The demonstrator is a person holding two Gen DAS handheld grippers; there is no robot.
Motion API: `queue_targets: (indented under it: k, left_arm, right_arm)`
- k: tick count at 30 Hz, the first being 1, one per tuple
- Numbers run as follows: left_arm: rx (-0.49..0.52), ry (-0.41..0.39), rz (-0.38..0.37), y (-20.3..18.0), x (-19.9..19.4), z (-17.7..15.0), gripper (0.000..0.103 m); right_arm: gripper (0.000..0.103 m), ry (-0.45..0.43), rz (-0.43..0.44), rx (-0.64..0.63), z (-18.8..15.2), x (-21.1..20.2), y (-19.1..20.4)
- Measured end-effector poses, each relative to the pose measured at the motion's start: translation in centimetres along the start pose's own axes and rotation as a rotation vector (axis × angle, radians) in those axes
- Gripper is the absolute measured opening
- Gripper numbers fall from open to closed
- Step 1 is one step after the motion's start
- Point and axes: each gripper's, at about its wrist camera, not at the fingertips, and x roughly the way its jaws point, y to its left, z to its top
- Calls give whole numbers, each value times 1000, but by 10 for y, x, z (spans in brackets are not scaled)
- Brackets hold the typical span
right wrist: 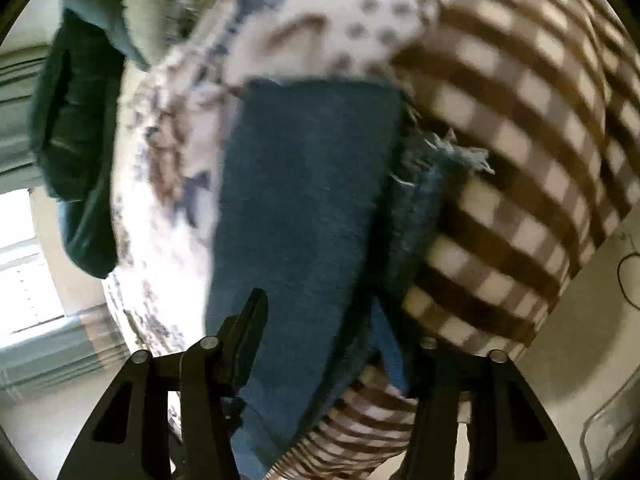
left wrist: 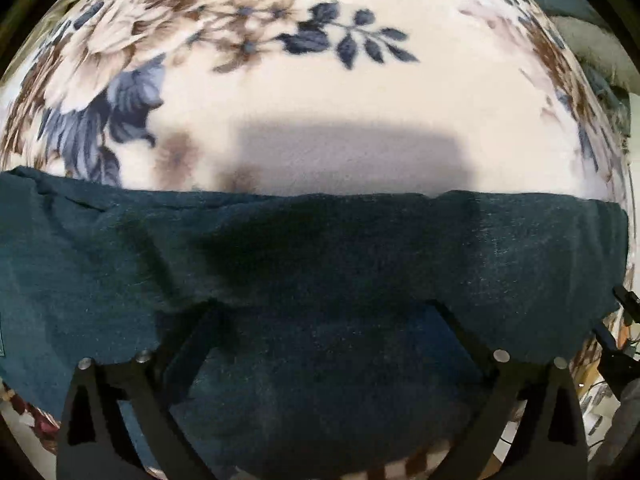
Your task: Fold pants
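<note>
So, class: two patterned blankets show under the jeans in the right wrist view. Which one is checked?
The brown-and-cream checked blanket, to the right of the blue jeans. The floral blanket on their left carries blue and brown flowers instead.

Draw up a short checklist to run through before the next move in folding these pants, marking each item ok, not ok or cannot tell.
1. Left tongs open above the pants: ok, fingers spread wide, nothing pinched.
2. Pants lying flat on the floral blanket: ok in the left wrist view, only slight creases near the left side.
3. Right tongs have cloth between the fingers: ok, the blue pants lie between them.
4. Right tongs pressing on the cloth: cannot tell, one fingertip is hidden.
5. Frayed hem aligned with the fold: cannot tell, the picture is blurred.
</note>
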Motion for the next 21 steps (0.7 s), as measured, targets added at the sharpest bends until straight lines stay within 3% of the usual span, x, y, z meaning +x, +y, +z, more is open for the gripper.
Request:
queue_targets:
  k: [3, 4, 5, 6, 9, 11, 13, 17, 19, 21]
  left_arm:
    - [4, -35, 27, -8, 7, -1, 103]
    - [4, -62, 34, -10, 7, -7, 103]
    - [-2, -88, 40, -11, 6, -14, 103]
    - [-6, -91, 46, -12, 8, -13, 103]
    - [-3, -56, 38, -12, 5, -16, 103]
    - [-9, -24, 27, -9, 0, -8, 103]
    - [-22, -41, -28, -3, -15, 1, 103]
    - [8, -75, -38, -9, -34, 2, 103]
    - [30, -78, -28, -13, -35, 3, 103]
    - [50, -71, -18, -17, -35, -1, 103]
  right_arm:
    - [49, -26, 15, 20, -1, 5, 0]
    - [38, -39, 7, 18, -2, 6, -1]
    - [11, -65, -17, 7, -4, 6, 2]
    - [7, -78, -41, -17, -7, 5, 6]
    - [5, -139, -113, -96, -23, -5, 24]
    - [4, -162, -124, -107, -31, -15, 28]
    - [4, -173, -118, -96, -37, -25, 27]
    - [4, -152, -132, -62, -38, -24, 14]
    - [5, -95, -119, -46, -34, -18, 2]
    - [11, -63, -104, 14, -25, -17, -16]
